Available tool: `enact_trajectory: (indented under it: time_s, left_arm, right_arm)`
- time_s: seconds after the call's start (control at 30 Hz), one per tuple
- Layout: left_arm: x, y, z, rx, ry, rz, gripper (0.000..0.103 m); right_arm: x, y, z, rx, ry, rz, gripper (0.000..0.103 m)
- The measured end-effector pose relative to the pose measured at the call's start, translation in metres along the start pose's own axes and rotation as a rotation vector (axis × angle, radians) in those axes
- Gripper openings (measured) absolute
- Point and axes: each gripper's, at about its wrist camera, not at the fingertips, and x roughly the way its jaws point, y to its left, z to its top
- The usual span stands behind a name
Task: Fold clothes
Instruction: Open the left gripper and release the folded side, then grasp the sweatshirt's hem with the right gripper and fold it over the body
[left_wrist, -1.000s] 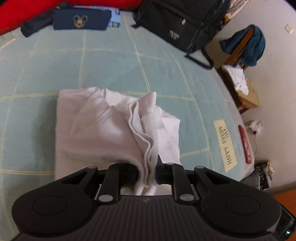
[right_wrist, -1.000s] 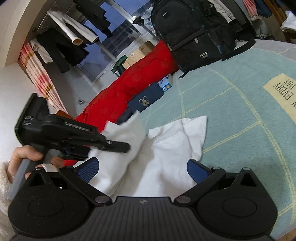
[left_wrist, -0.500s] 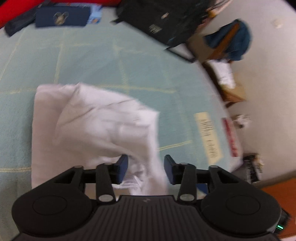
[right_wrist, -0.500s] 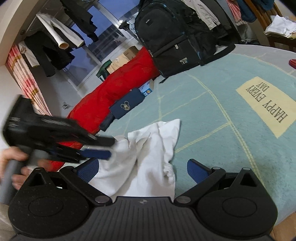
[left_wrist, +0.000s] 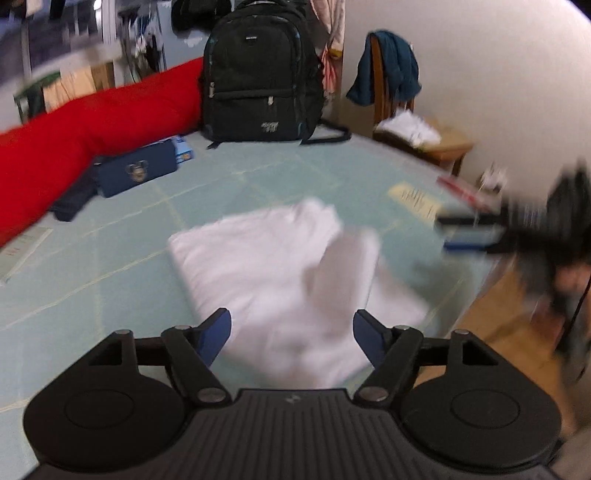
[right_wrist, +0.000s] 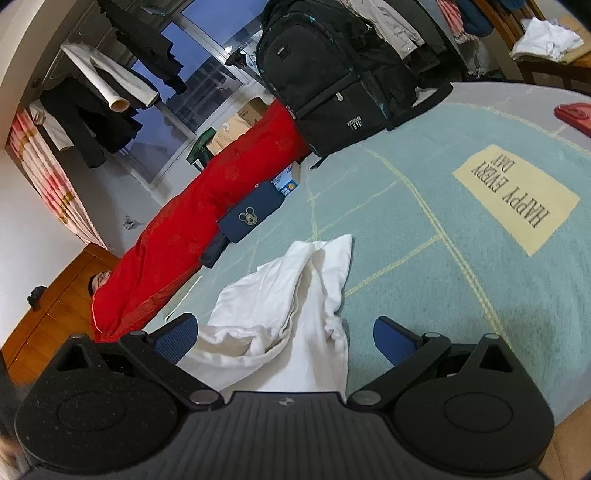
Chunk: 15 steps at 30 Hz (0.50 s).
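On the pale green blanket (right_wrist: 424, 229) lies the white garment (right_wrist: 295, 295), bunched and partly folded, flat on the bed. In the right wrist view it sits at 6 o'clock, just in front of the right gripper (right_wrist: 286, 336). That gripper's blue-tipped fingers (right_wrist: 177, 334) stand wide apart and hold nothing; the cloth lies between them, and whether it touches them is hard to tell. In the blurry left wrist view, the left gripper (left_wrist: 291, 334) is also spread wide and empty, with the garment in front of it. The right gripper shows there at 3 o'clock, off to the side of the cloth. A black backpack (right_wrist: 332, 70) stands at 12 o'clock, beside a long red cushion (right_wrist: 207, 229). A dark blue pouch (right_wrist: 251, 216) lies near the cushion.
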Motion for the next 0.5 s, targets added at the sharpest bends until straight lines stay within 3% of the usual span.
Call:
enact_trajectory:
  time_s: [0.13,0.27,0.4,0.5]
  left_arm:
    - [0.021,-0.011,-0.024,0.012,0.032,0.054,0.074]
    - [0.046,-0.015,-0.023,0.0,-0.027,0.122,0.075]
    - [0.07,-0.018,-0.024,0.022,-0.036,0.305,0.075]
    - [0.076,-0.026,-0.041,0.12,-0.033,0.427,0.075]
  right_arm:
    - [0.003,0.002,-0.007,0.016,0.034,0.017,0.103]
    - [0.006,0.01,-0.012,0.013,0.065,0.051,0.103]
    - [0.015,0.01,-0.01,0.069,0.108,0.114,0.103]
    - [0.033,0.004,-0.011,0.146,0.173,0.172,0.103]
